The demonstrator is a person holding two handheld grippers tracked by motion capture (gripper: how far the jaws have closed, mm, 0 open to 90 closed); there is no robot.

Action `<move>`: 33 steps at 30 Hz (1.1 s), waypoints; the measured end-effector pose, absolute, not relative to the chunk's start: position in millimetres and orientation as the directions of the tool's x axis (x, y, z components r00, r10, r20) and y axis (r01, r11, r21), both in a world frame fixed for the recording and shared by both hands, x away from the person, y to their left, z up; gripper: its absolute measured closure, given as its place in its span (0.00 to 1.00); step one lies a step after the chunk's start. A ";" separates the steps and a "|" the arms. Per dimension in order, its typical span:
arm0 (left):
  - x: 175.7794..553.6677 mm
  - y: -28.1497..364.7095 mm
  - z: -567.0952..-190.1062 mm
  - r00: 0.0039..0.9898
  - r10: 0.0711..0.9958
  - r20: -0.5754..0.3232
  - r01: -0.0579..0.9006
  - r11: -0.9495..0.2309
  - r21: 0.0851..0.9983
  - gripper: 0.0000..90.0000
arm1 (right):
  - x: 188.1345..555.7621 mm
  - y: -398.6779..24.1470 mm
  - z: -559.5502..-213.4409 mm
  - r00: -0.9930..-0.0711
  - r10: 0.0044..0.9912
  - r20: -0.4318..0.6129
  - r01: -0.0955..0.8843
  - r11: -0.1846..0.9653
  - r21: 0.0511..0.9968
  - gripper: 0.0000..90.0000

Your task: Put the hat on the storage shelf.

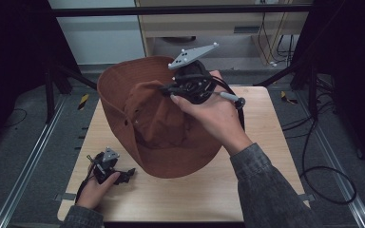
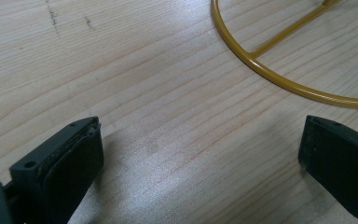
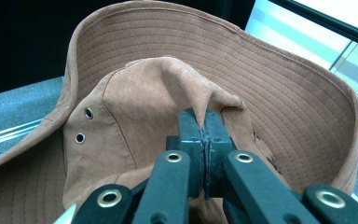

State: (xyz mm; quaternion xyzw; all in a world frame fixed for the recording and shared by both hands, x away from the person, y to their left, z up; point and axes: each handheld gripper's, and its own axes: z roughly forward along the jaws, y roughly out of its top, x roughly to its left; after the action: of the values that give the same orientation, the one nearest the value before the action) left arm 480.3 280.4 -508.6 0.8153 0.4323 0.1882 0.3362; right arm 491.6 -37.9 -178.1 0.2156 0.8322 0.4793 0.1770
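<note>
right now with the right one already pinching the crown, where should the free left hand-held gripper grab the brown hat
Probably the near brim edge of the brown hat, approached low from the person's side. The brim is a thin, flat, stitched band that lies toward the open left hand-held gripper, so the jaws could close over it. The right hand-held gripper holds a crown fold.

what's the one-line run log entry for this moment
right gripper: shut on hat crown, lifting | left gripper: open, empty, over table

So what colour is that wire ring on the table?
Mustard yellow wire ring, best seen in the left gripper view.
</note>
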 end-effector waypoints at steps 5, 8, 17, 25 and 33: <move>480.3 280.3 -508.6 0.555 0.832 0.016 0.579 -0.400 0.711 0.00 | 494.2 -28.1 -175.6 -0.847 0.523 -0.092 0.184 0.451 0.873 0.99; 480.3 280.3 -508.6 0.555 0.832 0.016 0.578 -0.400 0.711 0.00 | 495.5 -25.3 -175.0 -0.849 0.521 -0.091 0.183 0.451 0.873 0.99; 480.2 280.3 -508.5 0.555 0.832 0.018 0.579 -0.401 0.710 0.00 | 501.2 -16.4 -182.6 -0.852 0.515 -0.093 0.193 0.474 0.859 0.99; 480.2 280.2 -508.5 0.555 0.832 0.018 0.579 -0.401 0.710 0.00 | 507.2 -10.0 -184.4 -0.853 0.515 -0.082 0.205 0.476 0.856 0.99; 480.1 280.2 -508.5 0.555 0.832 0.018 0.579 -0.401 0.710 0.00 | 511.8 -1.4 -192.5 -0.858 0.509 -0.072 0.216 0.485 0.848 0.99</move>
State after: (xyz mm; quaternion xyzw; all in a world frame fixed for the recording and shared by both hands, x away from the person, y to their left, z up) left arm 480.1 280.2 -508.5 0.8155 0.4324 0.1888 0.3351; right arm 511.8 -1.4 -192.5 0.2140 0.8468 0.4602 0.1590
